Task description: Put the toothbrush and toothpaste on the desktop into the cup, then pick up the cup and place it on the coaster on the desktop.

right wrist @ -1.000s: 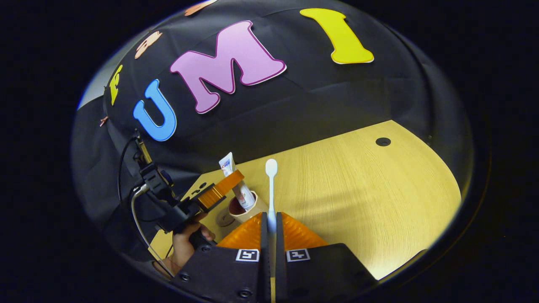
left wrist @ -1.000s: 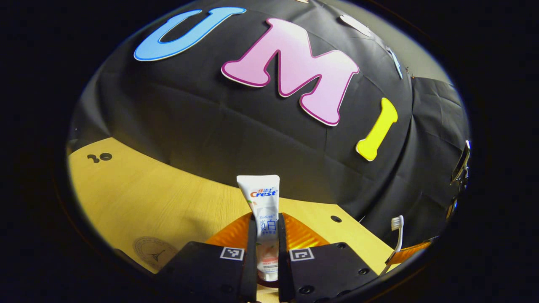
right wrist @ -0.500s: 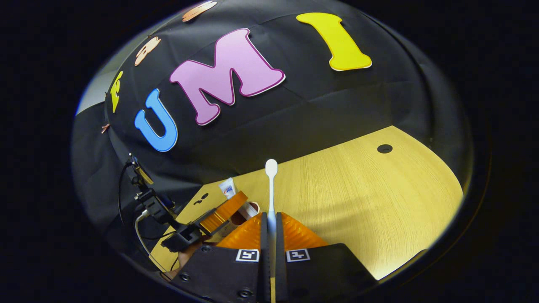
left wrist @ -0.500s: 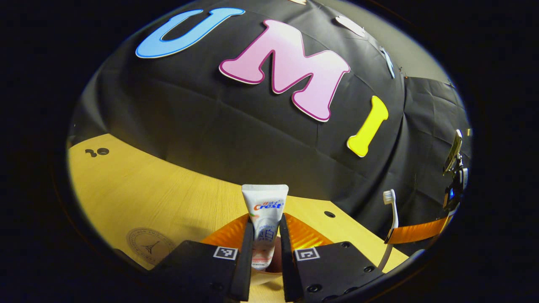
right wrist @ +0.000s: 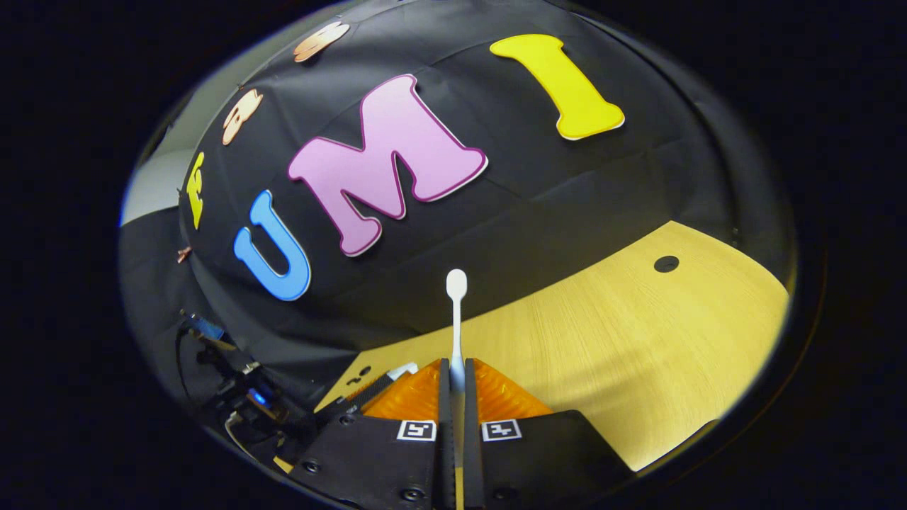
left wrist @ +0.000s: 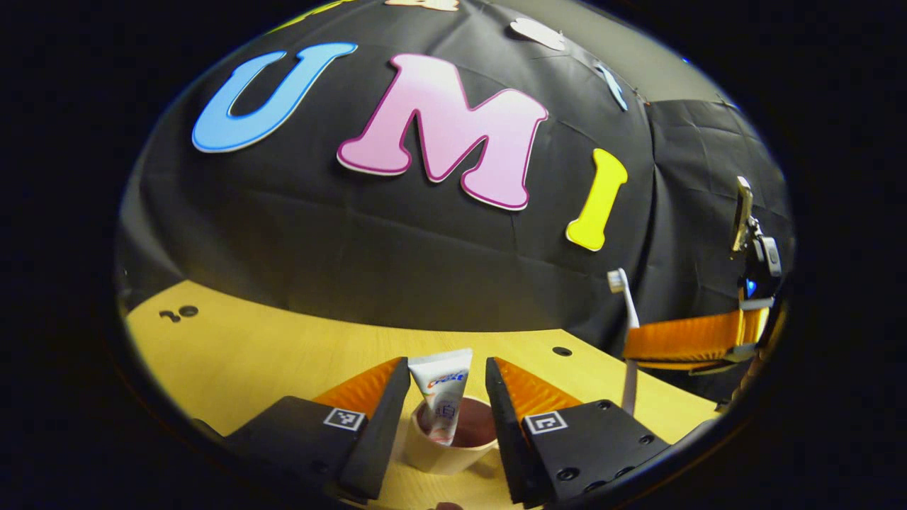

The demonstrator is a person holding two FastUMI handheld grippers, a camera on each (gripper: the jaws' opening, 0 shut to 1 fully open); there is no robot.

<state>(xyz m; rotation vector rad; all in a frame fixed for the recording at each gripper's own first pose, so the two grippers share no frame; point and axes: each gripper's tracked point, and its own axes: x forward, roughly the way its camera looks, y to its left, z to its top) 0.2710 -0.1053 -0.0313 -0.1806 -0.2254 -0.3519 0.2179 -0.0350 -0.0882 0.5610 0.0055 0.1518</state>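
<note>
On the table, booth left | left claw [left wrist: 441, 418] spread wide either side of the toothpaste [left wrist: 442, 392], which stands in the cup [left wrist: 448, 445] | right claw [right wrist: 453, 425] pinching the toothbrush [right wrist: 455, 322] upright | likely next: lower brush into cup | left claw crowds the cup's rim.

Your left gripper [left wrist: 443, 411]: fingers spread wide now, no more clamp on toothpaste [left wrist: 441, 393]. Tube dropped, now stands inside cup [left wrist: 448, 443], free of both fingers. In left gripper view, your right gripper [left wrist: 684, 343] with toothbrush [left wrist: 626, 333] swung higher and nearer. In right gripper view, cup and tube slid out low left.
</note>
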